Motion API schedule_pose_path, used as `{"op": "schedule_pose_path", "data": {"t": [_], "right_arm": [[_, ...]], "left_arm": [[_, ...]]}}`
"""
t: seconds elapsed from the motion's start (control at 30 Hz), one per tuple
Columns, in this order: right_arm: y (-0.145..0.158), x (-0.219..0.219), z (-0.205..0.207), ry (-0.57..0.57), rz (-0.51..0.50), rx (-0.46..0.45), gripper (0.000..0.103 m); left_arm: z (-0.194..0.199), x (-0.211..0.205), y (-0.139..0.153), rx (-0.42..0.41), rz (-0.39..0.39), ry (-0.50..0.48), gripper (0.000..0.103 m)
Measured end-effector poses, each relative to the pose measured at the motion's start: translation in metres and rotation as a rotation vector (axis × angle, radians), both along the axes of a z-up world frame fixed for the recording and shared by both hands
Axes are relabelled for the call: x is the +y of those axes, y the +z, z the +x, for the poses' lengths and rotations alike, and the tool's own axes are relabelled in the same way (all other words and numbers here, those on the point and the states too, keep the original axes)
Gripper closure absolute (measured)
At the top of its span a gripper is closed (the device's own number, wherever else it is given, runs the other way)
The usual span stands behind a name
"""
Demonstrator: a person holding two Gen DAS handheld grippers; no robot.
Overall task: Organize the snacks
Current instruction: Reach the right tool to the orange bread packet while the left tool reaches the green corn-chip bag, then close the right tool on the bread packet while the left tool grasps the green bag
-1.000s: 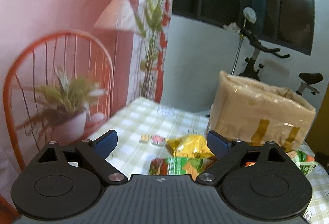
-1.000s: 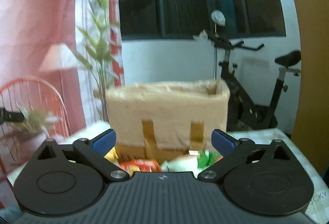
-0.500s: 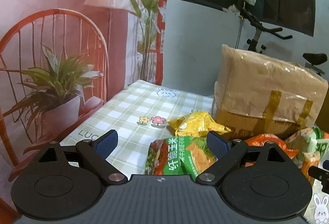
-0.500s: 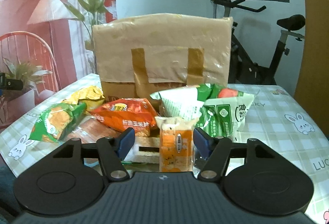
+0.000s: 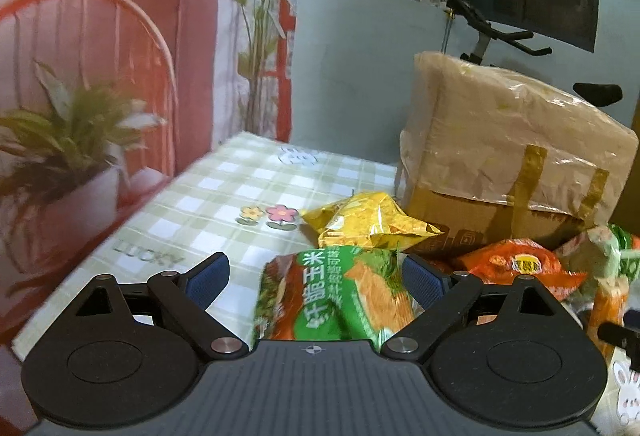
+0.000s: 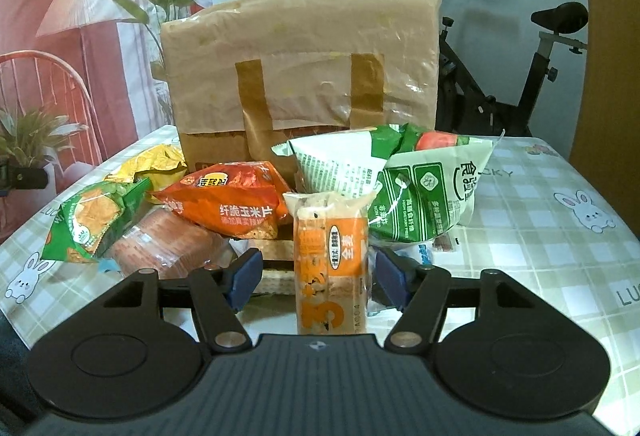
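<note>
Right wrist view: the right gripper (image 6: 316,278) has just been narrowing its jaws, which now stand half spread on either side of the orange wafer pack (image 6: 331,264); a gap shows at each blue pad, so nothing is pinched yet.
Beside that pack: a clear-wrapped pink biscuit roll (image 6: 168,246) lies left of it, the green corn-chip bag (image 6: 94,222) lies further left, and an orange corn-chip bag (image 6: 230,201) rests on the pile behind.
Right of the pack: a green-and-white bag (image 6: 424,191) leans against the pile.
Further back: a yellow bag (image 6: 150,165) sits by the taped cardboard box (image 6: 304,71), which stands upright on the checked tablecloth (image 6: 552,236).
Left wrist view: the left gripper (image 5: 316,278) has its jaws spread wide; the green corn-chip bag (image 5: 340,296) lies between them toward the right pad, whether touching I cannot tell.
Behind it: the yellow bag (image 5: 368,222), then the box (image 5: 512,155).
Step in hand: by my reading, both grippers are lining up a first pick, each on one snack.
Next move: probably closing each pair of jaws gently, since crinkly bags slip and crush, then lifting clear of neighbours.
Where they go: no sorting spot shows; the box may serve, though its top is hidden.
</note>
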State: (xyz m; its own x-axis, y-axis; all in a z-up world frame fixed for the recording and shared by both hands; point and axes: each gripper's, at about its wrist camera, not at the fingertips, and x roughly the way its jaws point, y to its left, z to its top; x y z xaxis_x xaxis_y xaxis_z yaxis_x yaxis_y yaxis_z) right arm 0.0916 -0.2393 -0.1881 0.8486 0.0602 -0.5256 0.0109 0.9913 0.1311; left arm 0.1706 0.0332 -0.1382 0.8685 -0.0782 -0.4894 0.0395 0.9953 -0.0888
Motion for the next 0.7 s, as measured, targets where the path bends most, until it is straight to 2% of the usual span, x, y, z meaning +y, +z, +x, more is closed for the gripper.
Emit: {"op": "schedule_pose_path", "data": {"t": [0.17,0.3,0.57,0.63,0.7], "right_arm": [[-0.001,-0.001,0.003,-0.006,0.008,0.006,0.037],[-0.003,-0.002,0.003,-0.008,0.006,0.005,0.037],[-0.005,-0.003,0.006,-0.018,0.004,0.016,0.037],[-0.005,-0.002,0.007,-0.015,0.001,0.021,0.037],[-0.006,-0.001,0.008,-0.015,0.000,0.023,0.037]], "left_arm": [[0.033,-0.006,-0.025,0.076,-0.003,-0.013,0.008],[0.041,-0.010,-0.046,0.151,0.013,-0.014,0.008],[0.035,-0.013,-0.059,0.139,0.056,-0.042,0.006],[0.034,-0.011,-0.059,0.122,0.050,-0.059,0.015],[0.031,-0.015,-0.058,0.107,0.085,-0.070,0.021]]}}
